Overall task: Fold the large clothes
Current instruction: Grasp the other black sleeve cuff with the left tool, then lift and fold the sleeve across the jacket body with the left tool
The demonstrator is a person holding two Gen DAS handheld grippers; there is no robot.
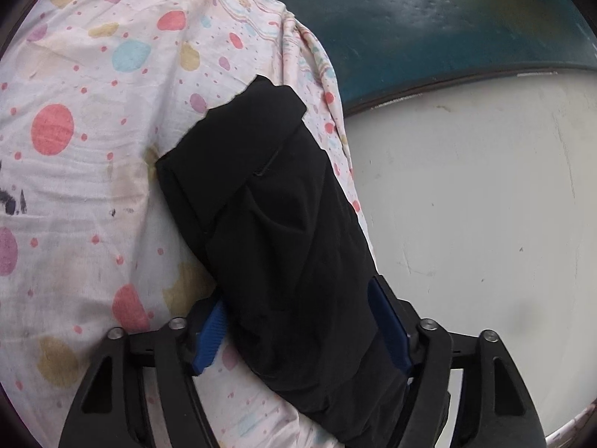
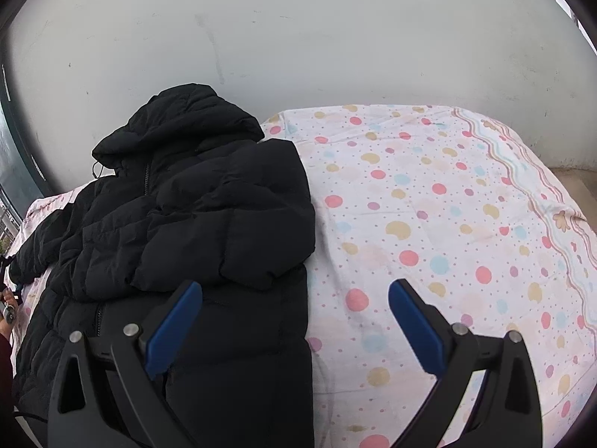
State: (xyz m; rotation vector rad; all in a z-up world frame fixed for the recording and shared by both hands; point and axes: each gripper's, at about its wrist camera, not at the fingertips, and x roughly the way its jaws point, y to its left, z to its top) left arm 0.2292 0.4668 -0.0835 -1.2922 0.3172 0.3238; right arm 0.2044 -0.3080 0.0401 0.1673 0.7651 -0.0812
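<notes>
On the left side of the bed, a black puffer jacket (image 2: 179, 224) lies on the polka-dot sheet (image 2: 429, 216). Its long axis runs from the near edge toward the pale wall (image 2: 298, 37), with the hood (image 2: 179, 123) at the far end, pointing at that wall. One sleeve (image 2: 242, 224) is folded across the chest, its cuff toward the near edge; the other sleeve (image 2: 37, 246) stretches off to the left.

In the left wrist view, that outstretched sleeve (image 1: 268, 205) runs straight away from the left gripper (image 1: 304, 321), with its cuff at the far end over the sheet's edge. The blue pads (image 1: 209, 336) sit on either side of the dark fabric and press into it, so the claw has closed partway onto the sleeve. A teal surface (image 1: 429, 18) lies beyond the bed.

Further right, the right gripper (image 2: 294, 310) hovers above the jacket's right edge, its fingers spread wide with nothing between them.
</notes>
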